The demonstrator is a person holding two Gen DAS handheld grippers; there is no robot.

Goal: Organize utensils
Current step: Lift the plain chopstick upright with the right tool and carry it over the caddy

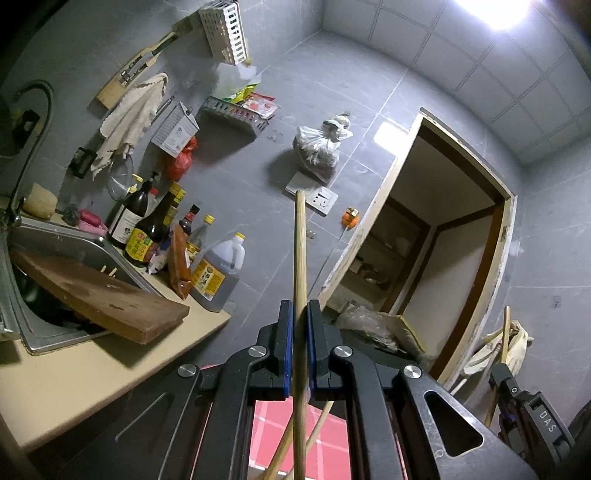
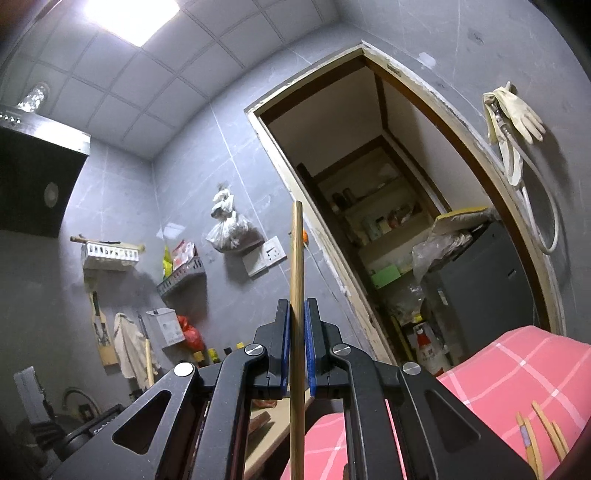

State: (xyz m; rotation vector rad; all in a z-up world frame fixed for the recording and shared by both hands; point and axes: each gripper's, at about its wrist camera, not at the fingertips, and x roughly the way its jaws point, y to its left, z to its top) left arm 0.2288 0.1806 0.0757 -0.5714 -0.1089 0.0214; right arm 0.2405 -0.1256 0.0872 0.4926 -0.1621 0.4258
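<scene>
My left tool and right tool each clench a chopstick, probably bound for the rack.

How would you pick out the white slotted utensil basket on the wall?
Start at the steel sink in the left wrist view and follow the grey tiled wall above it, past the hanging cloth. The white slotted basket hangs highest; unlike the grey rack nearby that holds packets, it is tall, boxy and pale.
</scene>
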